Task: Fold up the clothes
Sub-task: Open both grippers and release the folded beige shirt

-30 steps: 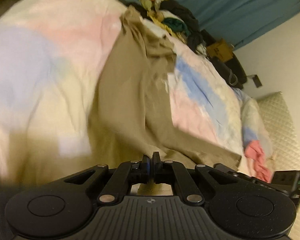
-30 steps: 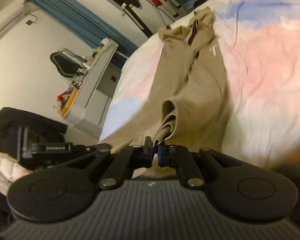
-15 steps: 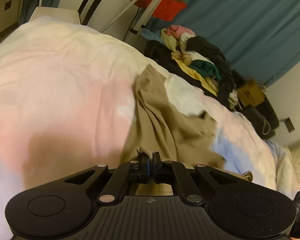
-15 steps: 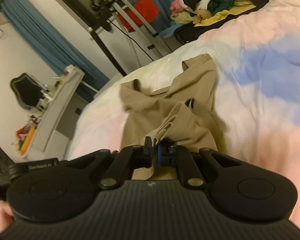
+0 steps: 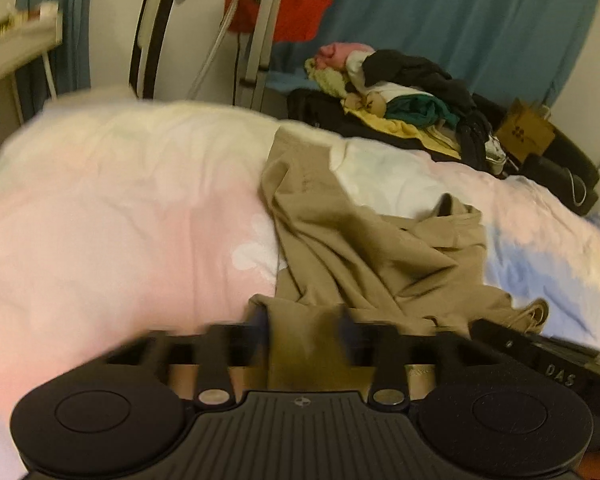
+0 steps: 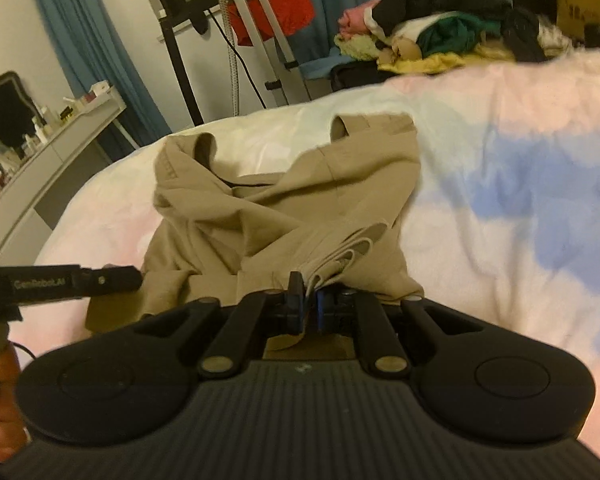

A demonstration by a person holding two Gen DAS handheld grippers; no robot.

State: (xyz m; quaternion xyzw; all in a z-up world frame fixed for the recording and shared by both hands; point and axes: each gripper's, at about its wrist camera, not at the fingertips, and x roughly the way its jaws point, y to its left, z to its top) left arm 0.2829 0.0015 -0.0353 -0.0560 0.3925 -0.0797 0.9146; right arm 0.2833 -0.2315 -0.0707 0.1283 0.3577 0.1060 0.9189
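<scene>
Tan trousers (image 5: 360, 256) lie crumpled on a pastel duvet (image 5: 120, 220), folded back on themselves. My left gripper (image 5: 303, 320) is blurred, its jaws opening wide; the near edge of the cloth lies between the fingers, and the pads no longer press on it. In the right wrist view the trousers (image 6: 260, 208) spread ahead of my right gripper (image 6: 309, 296). It still pinches the layered leg cuffs (image 6: 352, 248), though its jaws are just starting to part. The left tool's body (image 6: 60, 280) shows at the left, held by a hand (image 6: 0, 400).
A pile of mixed clothes (image 5: 400, 96) sits beyond the bed's far edge, with a cardboard box (image 5: 524, 134) to its right. A metal stand (image 6: 180, 60) and a red bag (image 6: 276, 4) stand before blue curtains. A grey dresser (image 6: 52, 152) runs along the left.
Both grippers carried the trouser legs forward over the upper part and sank toward the duvet. The left jaws went from shut on the cloth to wide apart. The right still grips.
</scene>
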